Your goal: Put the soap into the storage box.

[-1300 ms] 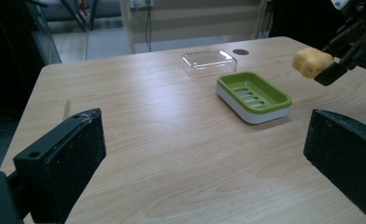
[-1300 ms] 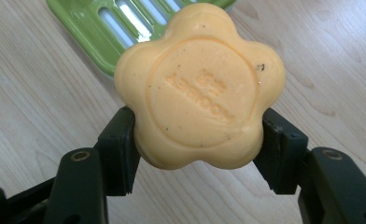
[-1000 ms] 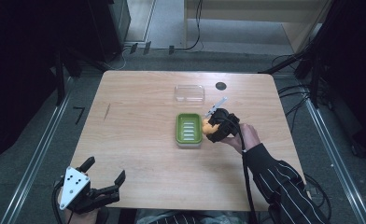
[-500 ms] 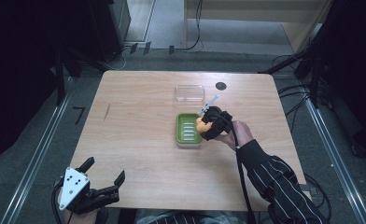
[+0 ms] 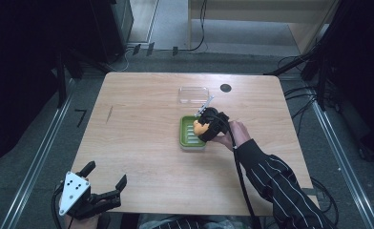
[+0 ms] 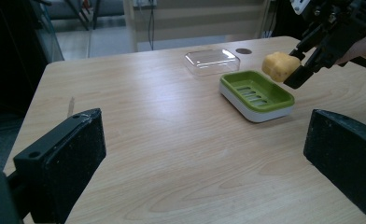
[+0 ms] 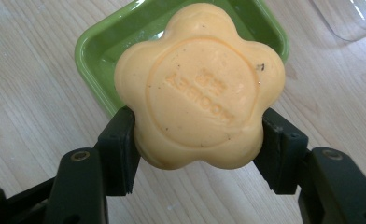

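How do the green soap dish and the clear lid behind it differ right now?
The soap dish is opaque green with a slotted floor and white base; the lid is clear and plain. The dish sits nearer, under the soap in the right gripper; the lid lies apart. Both are rounded rectangles on the table.

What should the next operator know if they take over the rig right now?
Right gripper: shut on the flower-shaped orange soap, held above the near right edge of the green soap dish, not touching it.
Left gripper: open, holding nothing, at the table's near left corner.
Clear lid: lying on the table just behind the dish.
Done: soap picked up and brought to the dish.
Left: probably lower the soap into the dish and release; the lid may go on afterwards.
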`<act>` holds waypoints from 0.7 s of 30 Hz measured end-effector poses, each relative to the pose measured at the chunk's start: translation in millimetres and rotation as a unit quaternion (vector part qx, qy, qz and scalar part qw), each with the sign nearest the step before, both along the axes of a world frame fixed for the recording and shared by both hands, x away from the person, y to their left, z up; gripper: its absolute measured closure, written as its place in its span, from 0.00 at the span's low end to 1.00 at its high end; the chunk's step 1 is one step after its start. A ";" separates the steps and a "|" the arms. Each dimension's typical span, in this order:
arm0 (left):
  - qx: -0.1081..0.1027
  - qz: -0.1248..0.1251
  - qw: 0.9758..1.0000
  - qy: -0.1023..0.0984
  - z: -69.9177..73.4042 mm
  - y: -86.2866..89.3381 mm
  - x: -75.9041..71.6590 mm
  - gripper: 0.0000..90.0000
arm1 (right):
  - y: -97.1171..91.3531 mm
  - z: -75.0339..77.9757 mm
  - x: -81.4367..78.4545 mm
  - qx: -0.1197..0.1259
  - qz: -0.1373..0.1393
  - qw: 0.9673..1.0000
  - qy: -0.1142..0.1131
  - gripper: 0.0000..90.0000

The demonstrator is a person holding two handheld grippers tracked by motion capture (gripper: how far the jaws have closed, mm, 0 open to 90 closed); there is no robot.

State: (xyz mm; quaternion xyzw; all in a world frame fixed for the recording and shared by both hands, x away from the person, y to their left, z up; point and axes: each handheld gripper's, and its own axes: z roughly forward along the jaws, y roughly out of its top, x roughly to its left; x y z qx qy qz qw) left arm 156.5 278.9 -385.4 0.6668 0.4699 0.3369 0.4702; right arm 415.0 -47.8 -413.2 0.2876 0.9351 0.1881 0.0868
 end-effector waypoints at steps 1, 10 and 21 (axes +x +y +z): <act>0.000 0.000 1.000 0.000 0.1 0.0 -0.1 0.00 | 1.3 0.1 0.0 -0.002 -0.004 1.000 0.005 0.45; -0.001 0.001 1.000 0.000 -0.1 0.5 -0.5 0.00 | 11.9 -5.1 6.6 -0.008 0.003 1.000 0.013 0.45; 0.000 0.001 1.000 0.000 -0.1 1.0 -0.6 0.00 | 21.2 -12.8 13.7 -0.012 -0.001 1.000 0.028 0.44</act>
